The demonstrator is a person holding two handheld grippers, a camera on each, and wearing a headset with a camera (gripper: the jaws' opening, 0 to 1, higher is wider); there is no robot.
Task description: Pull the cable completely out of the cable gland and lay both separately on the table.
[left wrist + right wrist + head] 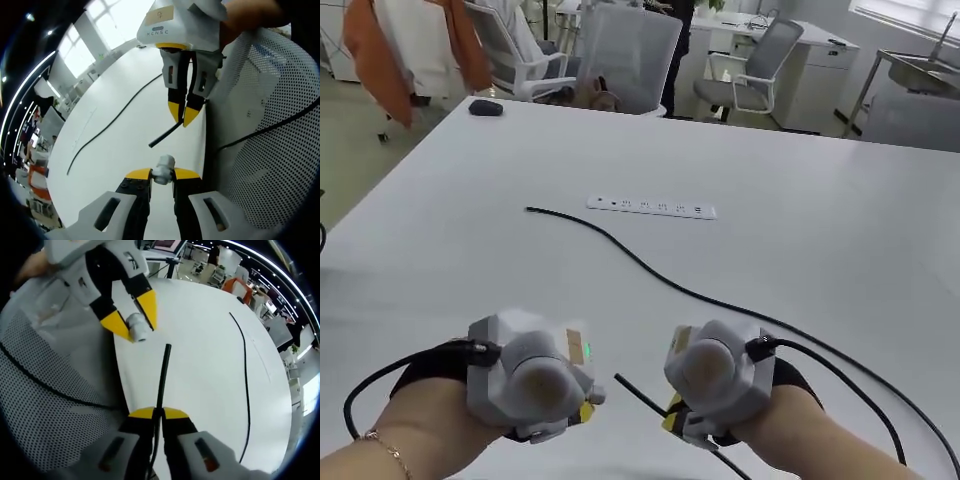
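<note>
**Cable and gland apart, one in each gripper**

Your left gripper (162, 176) has its jaws drawn in narrow on the white cable gland (163, 169), which is clamped between the yellow tips. Your right gripper (153, 415) is pinched tight on the black cable (162, 375), a little behind its cut end. That short free end sticks out past the jaws toward the gland and stops short of it, so the two are not touching.

You hold both grippers on your side of the white power strip (651, 207), well apart from it, over the near part of the table (800, 220). A long run of the cable lies on the table, passing on your side of the strip. Its far tip rests near the strip's left end.
</note>
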